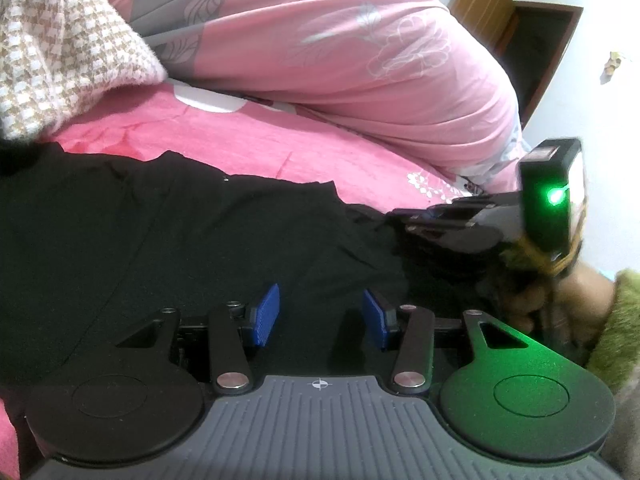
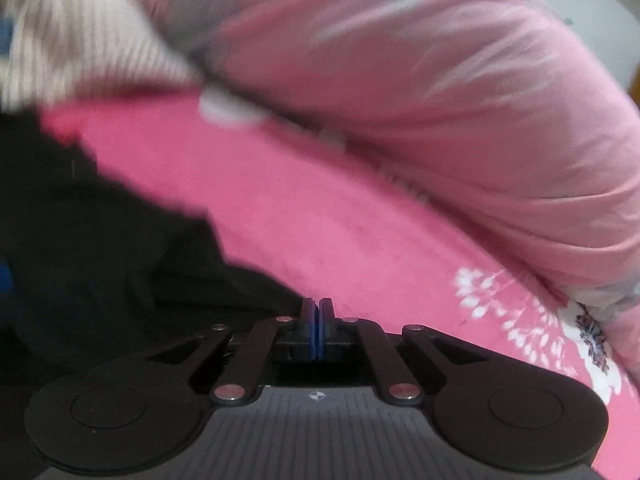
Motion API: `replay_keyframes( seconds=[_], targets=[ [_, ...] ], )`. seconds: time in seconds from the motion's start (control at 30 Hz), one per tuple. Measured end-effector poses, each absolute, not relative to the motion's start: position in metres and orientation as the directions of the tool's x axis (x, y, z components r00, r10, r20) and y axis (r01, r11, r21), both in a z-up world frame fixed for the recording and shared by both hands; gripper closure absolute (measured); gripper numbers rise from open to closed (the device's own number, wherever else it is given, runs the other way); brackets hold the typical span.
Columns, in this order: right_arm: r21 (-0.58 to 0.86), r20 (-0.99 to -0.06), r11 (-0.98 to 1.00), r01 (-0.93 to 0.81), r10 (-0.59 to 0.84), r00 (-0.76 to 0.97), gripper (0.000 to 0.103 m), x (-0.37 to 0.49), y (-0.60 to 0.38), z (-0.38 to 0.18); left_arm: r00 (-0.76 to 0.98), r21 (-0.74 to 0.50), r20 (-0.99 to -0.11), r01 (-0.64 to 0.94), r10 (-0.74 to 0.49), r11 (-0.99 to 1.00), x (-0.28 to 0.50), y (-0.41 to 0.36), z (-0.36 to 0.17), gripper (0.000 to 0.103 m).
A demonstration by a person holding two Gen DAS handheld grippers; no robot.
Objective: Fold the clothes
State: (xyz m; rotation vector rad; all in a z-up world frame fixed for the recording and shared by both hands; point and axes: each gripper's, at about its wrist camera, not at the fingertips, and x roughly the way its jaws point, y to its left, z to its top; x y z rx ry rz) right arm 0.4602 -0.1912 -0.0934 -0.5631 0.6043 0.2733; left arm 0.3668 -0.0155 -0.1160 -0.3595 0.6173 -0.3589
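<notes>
A: How far along is the folding judged to be?

B: Barely begun, it seems. The black garment (image 1: 168, 240) is spread over the near part of the bed (image 1: 248, 136), wrinkled toward its right end, and no neat fold can be made out. Nearly everything appears left to do.

A: What is carried by the bed besides the garment?

B: A large pink quilt (image 1: 340, 52) is heaped along the far side, over a deep pink sheet printed with white flowers near the right edge. A beige and white checked knit (image 1: 56, 48) is piled at the far left corner, partly resting against the quilt. Behind the bed, a pale wall and a wooden cabinet (image 1: 500, 8) are seen at the far right.

A: And the tools?

B: The left tool (image 1: 320, 316) is held about half open above the garment's near edge, with nothing pressed between its blue pads (image 1: 266, 314). The right tool (image 2: 317, 328) is closed, pad against pad, at the garment's right end; whether cloth is pinched there cannot be told, since the view is blurred. A hand (image 1: 560, 300) in a green fuzzy sleeve is seen behind it.
</notes>
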Motion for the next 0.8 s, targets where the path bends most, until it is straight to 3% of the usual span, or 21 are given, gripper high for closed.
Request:
replay_keyframes(
  seconds=[0.03, 0.1, 0.27, 0.33, 0.37, 0.4, 0.53, 0.63, 0.67, 0.7, 0.8],
  targets=[
    [-0.410, -0.601, 0.828, -0.383, 0.071, 0.796, 0.099, 0.462, -0.192, -0.090, 0.758, -0.428, -0.492, 0.217, -0.427, 0.877, 0.367, -0.015, -0.116, 0.057],
    [-0.350, -0.605, 0.874, -0.338, 0.064, 0.793, 0.083, 0.466, -0.200, -0.078, 0.758, -0.429, -0.492, 0.217, -0.428, 0.877, 0.367, -0.015, -0.116, 0.057],
    [-0.062, -0.614, 0.952, -0.300, 0.201, 0.764, 0.080, 0.477, -0.226, -0.042, 0.758, -0.428, -0.492, 0.217, -0.428, 0.877, 0.366, -0.015, -0.116, 0.057],
    [0.037, -0.614, 0.932, -0.360, 0.306, 0.727, 0.073, 0.485, -0.221, -0.039, 0.758, -0.430, -0.492, 0.217, -0.429, 0.876, 0.367, -0.014, -0.116, 0.056],
    [0.075, -0.624, 0.917, -0.392, 0.350, 0.699, 0.064, 0.489, -0.216, -0.041, 0.757, -0.432, -0.491, 0.217, -0.430, 0.875, 0.367, -0.014, -0.116, 0.056],
    [0.101, -0.636, 0.902, -0.419, 0.382, 0.670, 0.060, 0.495, -0.209, -0.044, 0.757, -0.433, -0.491, 0.217, -0.431, 0.875, 0.367, -0.014, -0.116, 0.056],
    [0.119, -0.689, 0.871, -0.477, 0.418, 0.591, 0.060, 0.511, -0.183, -0.062, 0.757, -0.445, -0.486, 0.217, -0.437, 0.869, 0.367, -0.012, -0.117, 0.056],
    [0.115, -0.707, 0.860, -0.498, 0.423, 0.566, 0.066, 0.513, -0.173, -0.068, 0.757, -0.457, -0.481, 0.214, -0.442, 0.863, 0.367, -0.011, -0.117, 0.056],
    [0.114, -0.708, 0.854, -0.508, 0.429, 0.561, 0.078, 0.512, -0.172, -0.068, 0.758, -0.458, -0.480, 0.214, -0.443, 0.863, 0.368, -0.011, -0.117, 0.057],
    [0.101, -0.708, 0.850, -0.517, 0.427, 0.563, 0.099, 0.510, -0.169, -0.068, 0.759, -0.458, -0.479, 0.214, -0.442, 0.863, 0.367, -0.011, -0.117, 0.056],
    [0.033, -0.684, 0.846, -0.532, 0.408, 0.605, 0.103, 0.501, -0.163, -0.063, 0.772, -0.455, -0.471, 0.202, -0.427, 0.867, 0.365, -0.011, -0.115, 0.057]
  ],
)
